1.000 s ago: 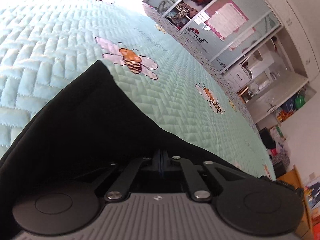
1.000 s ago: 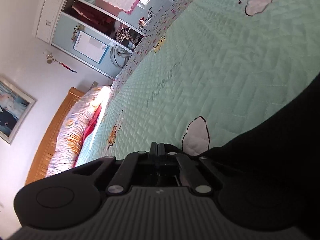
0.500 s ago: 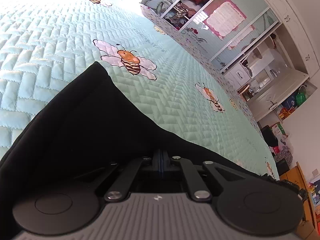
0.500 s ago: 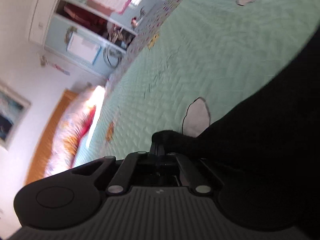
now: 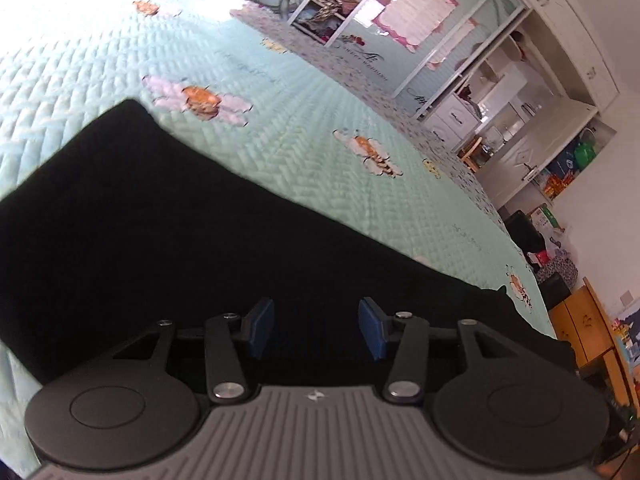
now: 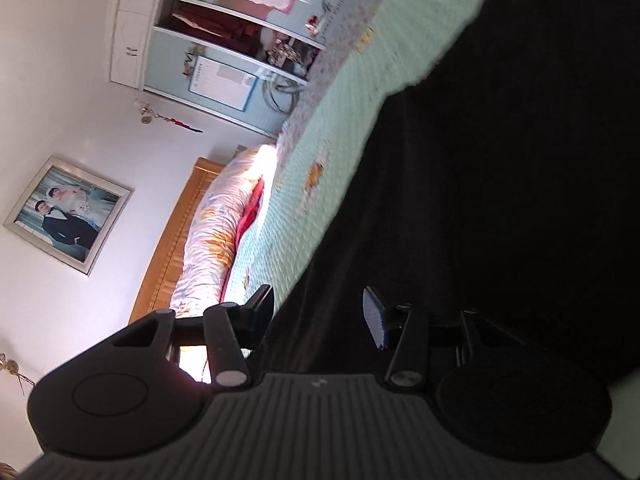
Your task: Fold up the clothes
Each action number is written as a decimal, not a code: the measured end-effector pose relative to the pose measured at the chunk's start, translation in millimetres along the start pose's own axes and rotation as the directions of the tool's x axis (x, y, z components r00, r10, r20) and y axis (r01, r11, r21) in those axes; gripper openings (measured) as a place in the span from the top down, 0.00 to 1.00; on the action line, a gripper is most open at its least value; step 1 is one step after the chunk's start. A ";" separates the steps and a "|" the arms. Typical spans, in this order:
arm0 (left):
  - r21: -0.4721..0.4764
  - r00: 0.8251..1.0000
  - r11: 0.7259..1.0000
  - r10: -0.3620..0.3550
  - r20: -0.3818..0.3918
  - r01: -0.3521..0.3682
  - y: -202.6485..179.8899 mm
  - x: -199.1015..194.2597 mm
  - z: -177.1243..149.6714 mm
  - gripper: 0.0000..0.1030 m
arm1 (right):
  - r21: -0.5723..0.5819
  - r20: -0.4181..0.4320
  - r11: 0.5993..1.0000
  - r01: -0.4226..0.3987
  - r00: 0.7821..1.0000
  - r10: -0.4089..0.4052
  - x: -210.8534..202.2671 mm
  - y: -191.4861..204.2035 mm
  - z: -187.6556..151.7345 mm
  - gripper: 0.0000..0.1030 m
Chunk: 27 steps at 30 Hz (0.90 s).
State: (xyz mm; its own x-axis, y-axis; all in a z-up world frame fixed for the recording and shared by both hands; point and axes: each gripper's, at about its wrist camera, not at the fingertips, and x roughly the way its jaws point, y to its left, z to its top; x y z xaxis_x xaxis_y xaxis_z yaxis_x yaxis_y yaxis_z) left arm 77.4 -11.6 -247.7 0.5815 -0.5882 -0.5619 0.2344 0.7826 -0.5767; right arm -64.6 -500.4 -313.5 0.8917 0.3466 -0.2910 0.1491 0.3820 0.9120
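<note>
A black garment (image 5: 168,216) lies spread flat on the mint quilted bedspread (image 5: 304,148) with bee prints. In the left wrist view my left gripper (image 5: 316,326) hovers over the garment's near edge, its jaws opening, blue pads (image 5: 260,322) apart with black cloth under the gap but nothing pressed. In the right wrist view the same garment (image 6: 500,200) fills the right side. My right gripper (image 6: 320,316) sits at its left edge, jaws opening too, and the cloth lies loose beneath and between the fingers (image 6: 374,316).
A rolled floral duvet with a red pillow (image 6: 216,236) lies against the wooden headboard (image 6: 168,248). Wardrobe with glass doors (image 5: 400,28) and shelves stands beyond the bed. A wooden cabinet (image 5: 588,328) and clutter sit by the bed's far corner.
Both grippers were shut on the black garment and now stand apart, having let it go. The right gripper swung sideways so the garment fills more of its view; the left pulled back slightly.
</note>
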 end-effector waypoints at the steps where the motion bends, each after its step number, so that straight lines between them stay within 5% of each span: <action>1: -0.011 1.000 1.000 -0.005 -0.001 0.005 9.0 3.0 -5.4 0.55 | 0.011 0.011 1.000 0.009 1.000 -0.009 -3.7 -8.7 -7.6 0.60; 2: 0.005 1.000 1.000 -0.018 0.011 0.018 13.8 4.6 -6.6 0.61 | 0.023 0.021 0.999 0.022 1.000 -0.023 -7.1 -16.0 -13.5 0.80; 4: 0.009 1.000 1.000 -0.005 -0.005 0.005 14.3 4.5 -2.0 0.67 | 0.064 0.038 0.995 0.075 0.996 -0.077 -11.5 -20.0 -13.5 0.91; 6: -0.010 0.999 0.999 0.033 -0.025 -0.034 8.7 0.0 4.6 0.65 | 0.033 0.035 0.996 0.081 0.996 -0.083 -12.1 -4.2 -13.7 0.78; 8: 0.017 0.997 0.997 0.070 -0.026 -0.070 -1.2 -8.5 8.9 0.54 | -0.058 0.014 0.995 0.086 0.996 -0.085 -7.8 22.1 -18.5 0.45; 9: 0.028 0.997 0.997 0.072 -0.012 -0.071 -2.5 -13.5 10.3 0.49 | -0.090 -0.003 0.993 0.070 0.998 -0.070 -3.7 32.6 -21.1 0.42; 12: -0.006 0.995 0.995 0.100 0.003 -0.100 13.2 -20.7 9.9 0.50 | -0.091 -0.052 0.995 0.030 0.998 -0.035 15.0 42.5 -30.9 0.41; 14: -0.041 0.992 0.991 0.124 0.002 -0.124 27.2 -23.1 9.3 0.55 | -0.034 -0.071 0.995 0.089 0.993 -0.091 28.7 30.6 -38.0 0.47; 15: -0.031 0.992 0.992 0.122 -0.001 -0.122 27.1 -23.1 9.0 0.56 | -0.042 -0.078 0.988 0.152 0.985 -0.154 33.4 26.4 -42.2 0.57; 16: -0.020 0.993 0.993 0.120 -0.003 -0.120 26.9 -23.1 8.6 0.56 | -0.075 -0.071 0.975 0.211 0.974 -0.216 34.7 27.7 -45.5 0.84; 17: -0.003 0.991 0.991 0.132 -0.006 -0.132 24.5 -21.4 8.6 0.56 | -0.099 -0.063 0.961 0.259 0.962 -0.266 35.6 29.5 -48.3 0.92; 21: 0.049 0.986 0.985 0.166 -0.016 -0.165 15.1 -17.2 7.4 0.55 | -0.212 -0.063 0.937 0.277 0.953 -0.296 45.1 70.5 -53.8 0.87; 24: 0.034 0.987 0.987 0.159 -0.025 -0.158 18.1 -17.3 9.5 0.55 | -0.323 -0.108 0.931 0.167 0.971 -0.212 70.6 112.3 -67.5 0.83; 27: 0.029 0.988 0.988 0.154 -0.030 -0.153 19.6 -17.4 10.2 0.55 | -0.297 -0.202 0.948 0.114 0.963 -0.179 104.6 116.7 -82.4 0.69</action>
State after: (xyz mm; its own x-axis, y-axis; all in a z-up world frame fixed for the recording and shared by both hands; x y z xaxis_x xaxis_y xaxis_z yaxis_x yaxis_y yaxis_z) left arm 79.9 16.1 -243.1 0.5868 -0.4668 -0.6616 0.1654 0.8690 -0.4664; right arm 10.9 -348.9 -261.3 0.7453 0.4385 -0.5022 0.1160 0.6564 0.7454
